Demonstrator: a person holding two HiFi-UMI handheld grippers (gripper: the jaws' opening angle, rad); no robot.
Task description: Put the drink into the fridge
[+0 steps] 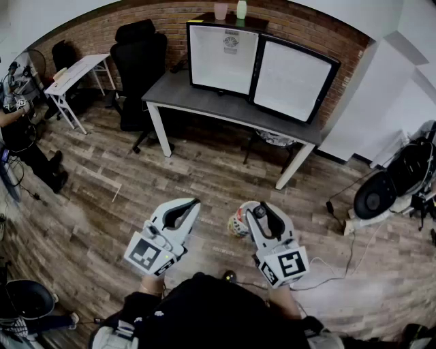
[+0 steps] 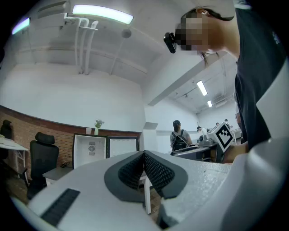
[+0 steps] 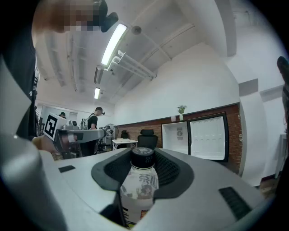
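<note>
The drink is a white bottle [image 3: 139,187] with a black cap [image 3: 143,156] and a printed label. It stands between the pads of my right gripper [image 3: 143,169], which is shut on it. In the head view the bottle [image 1: 238,222] shows at the left side of the right gripper [image 1: 259,213], held over the wooden floor. My left gripper [image 1: 193,202] is beside it with nothing in it, and its ribbed pads [image 2: 156,170] meet. The small fridge [image 1: 222,58] stands on a grey table [image 1: 204,102] ahead, its door [image 1: 294,79] swung open to the right.
A black office chair [image 1: 139,58] stands left of the grey table, and a white desk [image 1: 76,72] is further left. A person [image 1: 20,133] stands at the left edge. A fan [image 1: 376,196] and cables lie on the floor at the right. Two cups [image 1: 230,10] sit on the fridge.
</note>
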